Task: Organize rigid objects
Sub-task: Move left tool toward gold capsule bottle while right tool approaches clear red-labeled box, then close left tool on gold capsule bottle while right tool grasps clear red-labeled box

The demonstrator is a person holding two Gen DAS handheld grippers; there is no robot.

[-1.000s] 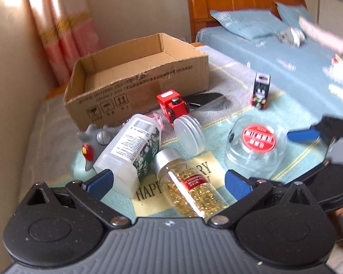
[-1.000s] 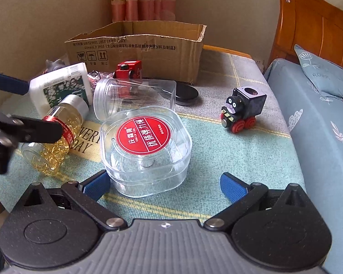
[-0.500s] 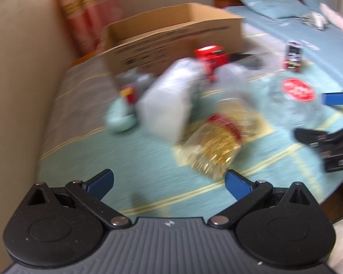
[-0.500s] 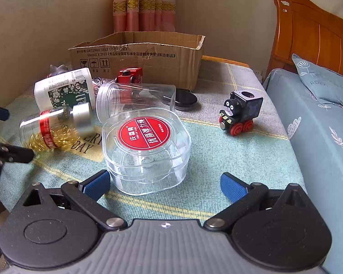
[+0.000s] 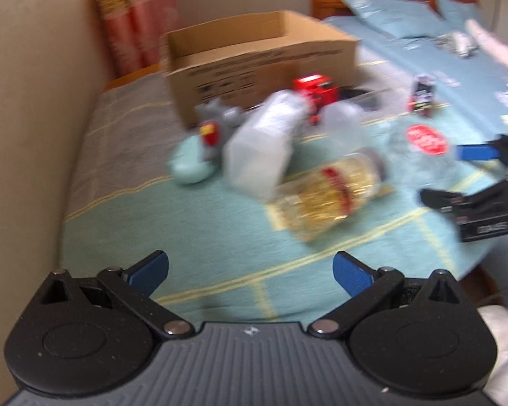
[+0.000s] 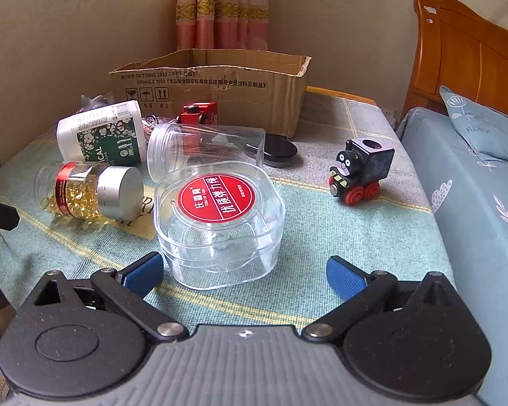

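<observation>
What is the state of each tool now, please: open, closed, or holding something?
Left tool: open, holding nothing.
Right tool: open, holding nothing; the clear box sits just ahead of it.

Black tongs [image 6: 244, 272], blue fingertips [image 6: 345, 275]

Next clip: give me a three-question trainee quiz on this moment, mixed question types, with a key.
1. True or false: the capsule bottle stands upright.
2. Which thing lies closest ahead of the right gripper? A. black toy train B. clear square case with the red label C. cardboard box
3. Fill in: the left gripper is ____ and holds nothing.

Key
1. False: it lies on its side on the cloth, silver cap toward the case.
2. B
3. open
</observation>
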